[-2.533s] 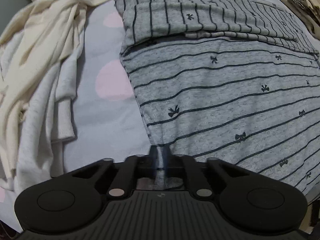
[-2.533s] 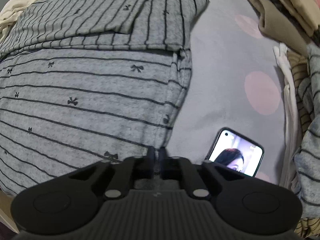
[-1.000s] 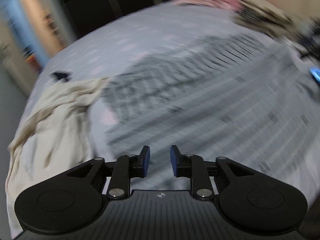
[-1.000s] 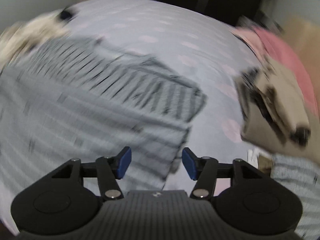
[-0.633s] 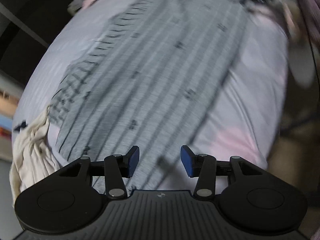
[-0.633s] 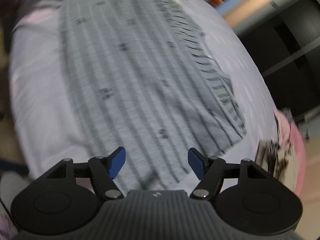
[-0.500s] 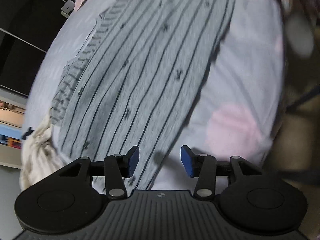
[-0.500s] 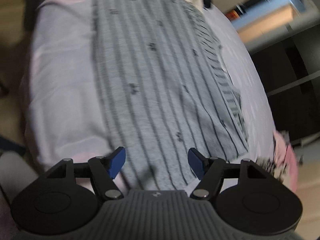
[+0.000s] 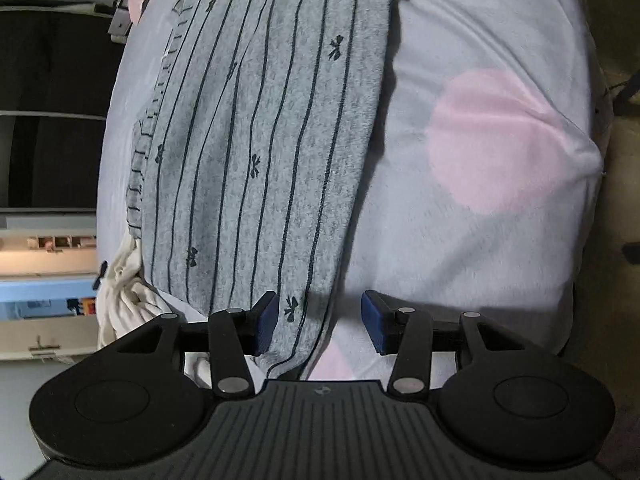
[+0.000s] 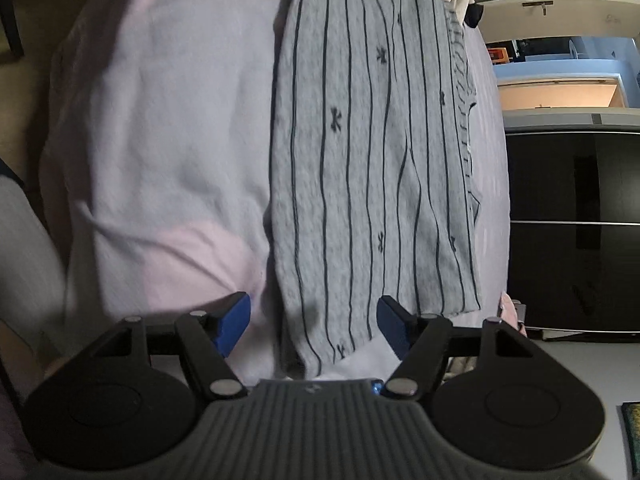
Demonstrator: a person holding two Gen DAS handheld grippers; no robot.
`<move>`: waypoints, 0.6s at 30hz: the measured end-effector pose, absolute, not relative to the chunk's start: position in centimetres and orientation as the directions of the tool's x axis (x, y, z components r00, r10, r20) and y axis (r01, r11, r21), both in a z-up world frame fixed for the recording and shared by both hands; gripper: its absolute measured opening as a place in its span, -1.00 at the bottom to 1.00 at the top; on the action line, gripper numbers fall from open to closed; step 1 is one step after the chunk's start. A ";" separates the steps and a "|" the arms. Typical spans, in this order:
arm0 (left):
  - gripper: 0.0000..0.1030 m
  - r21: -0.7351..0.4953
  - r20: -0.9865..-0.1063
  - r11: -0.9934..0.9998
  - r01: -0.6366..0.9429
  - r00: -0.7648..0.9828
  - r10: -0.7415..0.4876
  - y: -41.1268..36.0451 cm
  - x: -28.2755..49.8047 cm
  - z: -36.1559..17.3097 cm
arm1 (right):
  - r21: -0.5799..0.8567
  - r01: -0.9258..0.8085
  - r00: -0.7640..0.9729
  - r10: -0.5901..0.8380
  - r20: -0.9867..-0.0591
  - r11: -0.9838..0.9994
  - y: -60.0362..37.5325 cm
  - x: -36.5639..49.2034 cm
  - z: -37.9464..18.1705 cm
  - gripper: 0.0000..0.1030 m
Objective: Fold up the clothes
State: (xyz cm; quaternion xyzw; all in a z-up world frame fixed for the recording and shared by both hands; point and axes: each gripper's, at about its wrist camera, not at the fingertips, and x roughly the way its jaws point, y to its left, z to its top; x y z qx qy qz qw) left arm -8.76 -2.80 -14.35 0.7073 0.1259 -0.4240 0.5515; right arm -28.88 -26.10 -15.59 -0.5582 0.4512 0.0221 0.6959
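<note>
Hovering open and empty over the folded striped shirt (image 9: 256,152) near the bed's (image 9: 480,60) edge, the left gripper (image 9: 318,322) and right gripper (image 10: 314,322) could pinch only the top layer and undo the fold

A bed covered by a pale lavender sheet with large pink dots (image 9: 460,208) carries a folded grey knit garment with thin dark stripes and small bows (image 9: 256,152). A crumpled cream cloth (image 9: 124,292) lies at the garment's 8 o'clock corner, touching it.

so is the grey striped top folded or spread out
Folded: the grey striped top lies as a narrow doubled band on the bedsheet.
</note>
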 end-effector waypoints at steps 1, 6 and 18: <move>-0.11 0.673 -0.739 -0.353 0.649 0.608 -0.290 -2.9 -8.5 -14.5 | -0.763 -0.538 0.596 -0.479 -0.645 0.358 -26.2 -28.8 -15.9 0.40; 0.00 0.704 -0.710 -0.339 0.624 0.630 -0.316 -3.0 -8.2 -15.0 | -0.790 -0.547 0.626 -0.491 -0.606 0.278 -26.4 -28.6 -17.1 0.38; -0.86 0.736 -0.677 -0.269 0.621 0.667 -0.312 -4.1 -7.6 -15.4 | -0.788 -0.545 0.617 -0.499 -0.609 0.287 -26.4 -28.2 -17.4 -0.39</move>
